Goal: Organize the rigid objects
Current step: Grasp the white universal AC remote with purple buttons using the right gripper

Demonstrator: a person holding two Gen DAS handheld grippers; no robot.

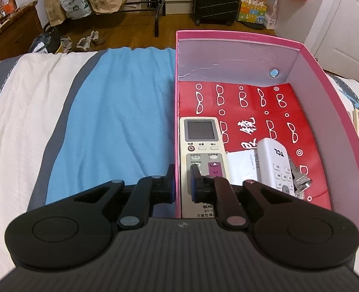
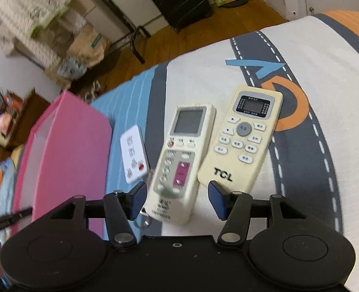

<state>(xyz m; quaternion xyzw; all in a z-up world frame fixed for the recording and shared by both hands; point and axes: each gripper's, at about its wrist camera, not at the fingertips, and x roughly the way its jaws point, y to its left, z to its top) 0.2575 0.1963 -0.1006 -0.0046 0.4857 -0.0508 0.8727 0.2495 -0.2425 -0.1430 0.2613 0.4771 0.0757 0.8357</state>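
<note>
In the left wrist view a pink box (image 1: 325, 77) stands on the bed with a red lining. Inside lie a cream remote (image 1: 201, 150), a white TCL remote (image 1: 275, 165), a white card and a metal clip. My left gripper (image 1: 182, 182) is shut on the box's left wall (image 1: 177, 121), one finger outside, one inside over the cream remote. In the right wrist view my right gripper (image 2: 178, 198) is open around the lower end of a cream remote with a purple panel (image 2: 179, 160). A yellowed TCL remote (image 2: 242, 136) and a small white card remote (image 2: 134, 154) lie beside it.
The pink box (image 2: 65, 146) stands left of the remotes in the right wrist view. The bed has a blue, grey and white cover (image 1: 111, 121). Beyond the bed edge are a wooden floor, paper bags, a black suitcase and a dresser.
</note>
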